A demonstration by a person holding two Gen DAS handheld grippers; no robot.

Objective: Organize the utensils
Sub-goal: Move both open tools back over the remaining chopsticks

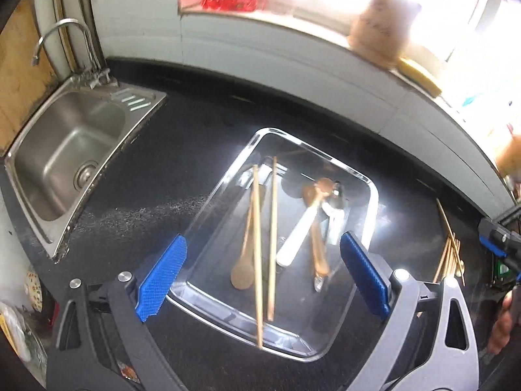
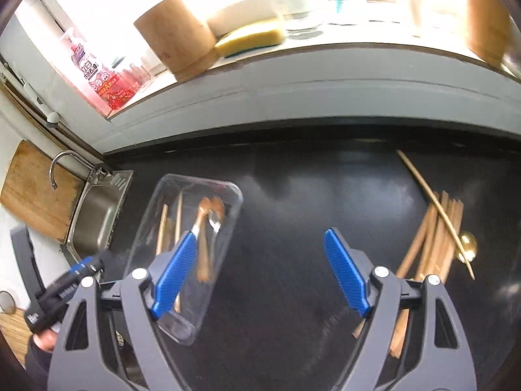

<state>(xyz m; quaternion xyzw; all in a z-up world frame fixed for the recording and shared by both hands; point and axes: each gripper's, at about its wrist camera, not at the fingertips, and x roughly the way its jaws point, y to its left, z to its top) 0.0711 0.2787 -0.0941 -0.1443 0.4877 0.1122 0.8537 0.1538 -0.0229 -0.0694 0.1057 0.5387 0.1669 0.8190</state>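
A clear plastic tray (image 1: 368,195) lies on the black counter. It holds two wooden chopsticks (image 1: 259,247), a wooden spoon (image 1: 242,273), a white-handled spoon (image 1: 298,238) and metal cutlery. My left gripper (image 1: 263,277) is open and empty, hovering over the tray's near end. The tray (image 2: 146,228) shows at the left in the right wrist view. My right gripper (image 2: 260,270) is open and empty above bare counter. A pile of wooden chopsticks (image 2: 429,244) with a gold spoon (image 2: 467,244) lies to its right; it also shows in the left wrist view (image 1: 449,254).
A steel sink (image 1: 65,153) with a faucet (image 1: 62,32) sits left of the tray. The window ledge behind holds a wooden holder (image 2: 176,42), a yellow sponge (image 2: 250,39), a pink soap bottle (image 2: 94,75) and a glass. A cutting board (image 2: 35,192) leans by the sink.
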